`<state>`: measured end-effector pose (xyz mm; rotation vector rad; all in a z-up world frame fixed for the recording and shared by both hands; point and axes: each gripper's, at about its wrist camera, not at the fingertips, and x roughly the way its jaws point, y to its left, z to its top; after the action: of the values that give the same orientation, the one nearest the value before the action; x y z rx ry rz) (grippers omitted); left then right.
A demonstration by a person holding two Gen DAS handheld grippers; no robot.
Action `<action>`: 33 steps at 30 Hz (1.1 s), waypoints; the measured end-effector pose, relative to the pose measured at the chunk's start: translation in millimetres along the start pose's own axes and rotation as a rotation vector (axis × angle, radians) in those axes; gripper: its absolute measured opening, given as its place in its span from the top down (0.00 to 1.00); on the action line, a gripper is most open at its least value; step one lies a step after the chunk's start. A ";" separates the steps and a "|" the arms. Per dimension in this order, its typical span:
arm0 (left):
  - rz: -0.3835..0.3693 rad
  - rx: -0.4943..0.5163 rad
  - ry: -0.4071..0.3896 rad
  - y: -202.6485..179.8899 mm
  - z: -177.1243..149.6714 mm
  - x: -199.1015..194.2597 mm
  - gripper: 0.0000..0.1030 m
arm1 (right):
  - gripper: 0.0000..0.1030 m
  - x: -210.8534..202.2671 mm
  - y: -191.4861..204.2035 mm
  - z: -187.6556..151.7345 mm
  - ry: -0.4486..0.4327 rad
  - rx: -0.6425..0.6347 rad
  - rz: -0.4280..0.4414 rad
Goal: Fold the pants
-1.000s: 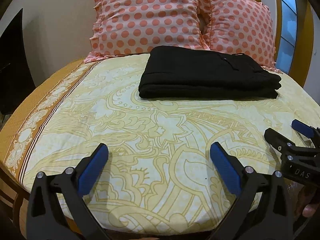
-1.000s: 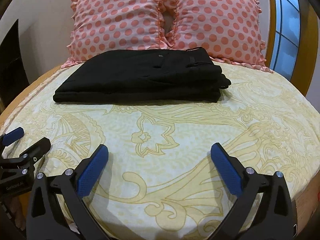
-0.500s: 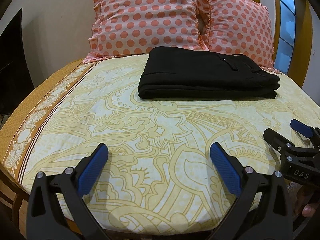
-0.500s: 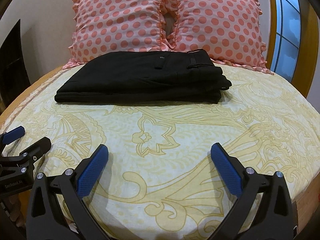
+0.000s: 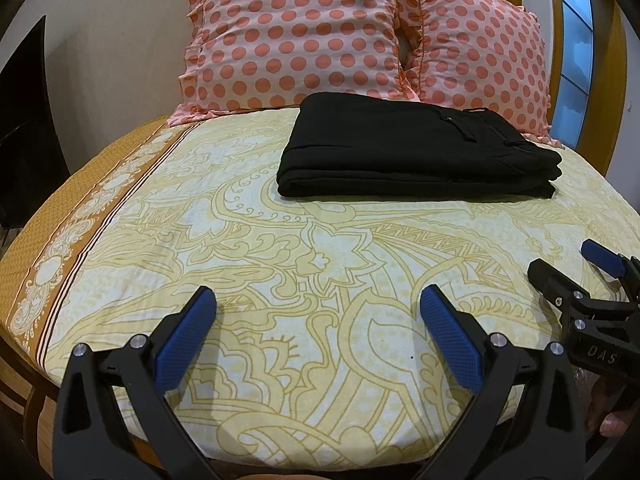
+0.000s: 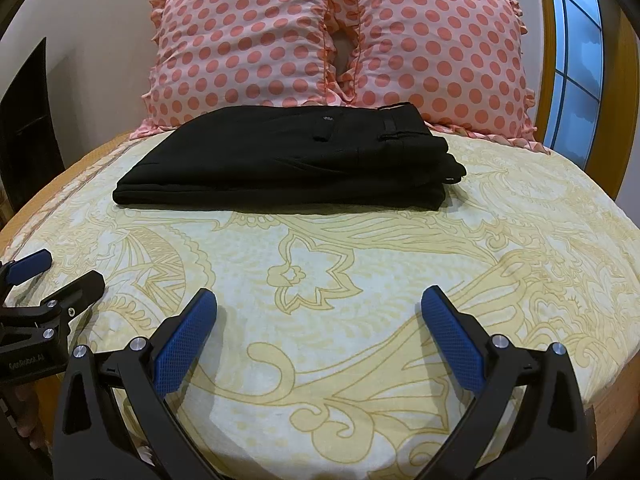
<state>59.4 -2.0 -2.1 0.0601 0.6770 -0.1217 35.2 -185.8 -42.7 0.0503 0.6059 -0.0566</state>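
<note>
Black trousers (image 5: 416, 152) lie as a compact, layered rectangle on the yellow paisley bedsheet (image 5: 320, 280), at the far end of the bed, just in front of 2 pink polka-dot pillows (image 6: 340, 40). In the right wrist view the waistband, a belt loop and a buttoned back pocket face up on the top layer, and the stacked edges look square.

Both tongs hover low over the near part of the bed, well apart from the garment. The left tongs (image 5: 318, 322) stand wide apart with nothing between the blue pads (image 5: 186, 344); the right tongs (image 6: 320, 322) are likewise spread and empty. Each pair shows at the edge of the other's view.

Judging from the tidy stack, the folding looks finished, or very nearly so, and this is the stand-off after the last fold. If anything remains, the next move calls for only a light touch: reaching forward to square the slightly stepped right-hand edge without dragging the layers apart.
</note>
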 end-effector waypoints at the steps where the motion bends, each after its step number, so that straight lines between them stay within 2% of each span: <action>1: 0.004 -0.003 0.003 -0.7 0.1 0.4 0.02 | 0.01 0.0 -0.1 -0.1 0.000 0.000 0.000; 33: 0.010 -0.009 0.004 -0.5 -0.6 0.7 0.02 | 0.01 0.7 2.5 -0.8 -0.003 0.004 -0.005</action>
<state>59.5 -2.5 -3.0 0.0552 0.6813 -0.1095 35.5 -183.3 -43.6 0.0521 0.6030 -0.0628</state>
